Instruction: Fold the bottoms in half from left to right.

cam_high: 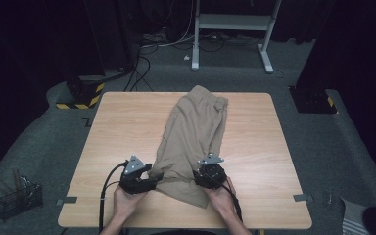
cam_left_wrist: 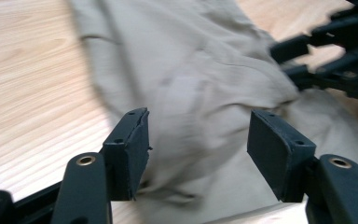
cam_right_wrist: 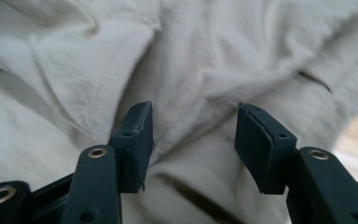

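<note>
A khaki garment (cam_high: 196, 132), folded lengthwise, lies on the wooden table (cam_high: 122, 127) from the far edge to near the front. My left gripper (cam_high: 154, 176) is at its near left corner, and in the left gripper view the left gripper (cam_left_wrist: 198, 135) is open, with the cloth (cam_left_wrist: 191, 70) lying past its pads. My right gripper (cam_high: 203, 172) rests over the garment's near right part. In the right gripper view the right gripper (cam_right_wrist: 193, 135) is open above creased cloth (cam_right_wrist: 214, 56), gripping nothing. The right gripper (cam_left_wrist: 291, 59) also shows at the upper right of the left gripper view.
Bare wood lies left and right of the garment. Grey tape marks (cam_high: 66, 200) (cam_high: 300, 198) sit near the front corners. On the floor are a black wire basket (cam_high: 17, 198), a yellow-and-black striped base (cam_high: 81, 95), cables and a white desk frame (cam_high: 232, 29).
</note>
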`<state>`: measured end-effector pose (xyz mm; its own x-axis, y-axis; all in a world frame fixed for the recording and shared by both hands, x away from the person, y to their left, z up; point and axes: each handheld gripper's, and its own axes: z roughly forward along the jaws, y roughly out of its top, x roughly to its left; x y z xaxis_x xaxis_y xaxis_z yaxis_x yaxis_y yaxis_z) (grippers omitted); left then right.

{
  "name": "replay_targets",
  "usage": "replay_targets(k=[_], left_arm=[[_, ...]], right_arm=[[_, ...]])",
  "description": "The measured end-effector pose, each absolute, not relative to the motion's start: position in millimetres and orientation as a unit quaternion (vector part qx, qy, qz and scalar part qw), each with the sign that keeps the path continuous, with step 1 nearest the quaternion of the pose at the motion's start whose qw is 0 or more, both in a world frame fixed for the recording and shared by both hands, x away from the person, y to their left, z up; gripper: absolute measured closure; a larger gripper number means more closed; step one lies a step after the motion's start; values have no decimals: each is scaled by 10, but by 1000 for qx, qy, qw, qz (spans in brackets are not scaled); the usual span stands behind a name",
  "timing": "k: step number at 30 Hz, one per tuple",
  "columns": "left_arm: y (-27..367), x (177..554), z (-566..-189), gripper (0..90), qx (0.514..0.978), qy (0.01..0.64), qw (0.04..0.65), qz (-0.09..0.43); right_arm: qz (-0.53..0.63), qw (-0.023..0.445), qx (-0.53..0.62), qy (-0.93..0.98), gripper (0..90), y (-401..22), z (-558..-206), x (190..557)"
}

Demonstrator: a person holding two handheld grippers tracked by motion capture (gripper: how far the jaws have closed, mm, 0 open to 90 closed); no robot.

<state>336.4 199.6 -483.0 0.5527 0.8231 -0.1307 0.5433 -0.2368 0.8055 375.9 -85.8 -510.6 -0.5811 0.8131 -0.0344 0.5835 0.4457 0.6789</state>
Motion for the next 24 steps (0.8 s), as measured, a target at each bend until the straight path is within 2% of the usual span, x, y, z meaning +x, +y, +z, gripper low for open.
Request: replay_targets(k=[8,20,24], left_arm=[[2164,3586,-5004,373,766,496,385,135],[1897,3789,-5139,345,788,490,349,130],[1857,3786,-5157,330,792,484,342,146]], right_arm=[[305,186,443,822,458,-1081,-5122,3785],[378,169,425,805,487,-1031,-4819,3734],[382,161,416,810,488,-923,-4801,3778]])
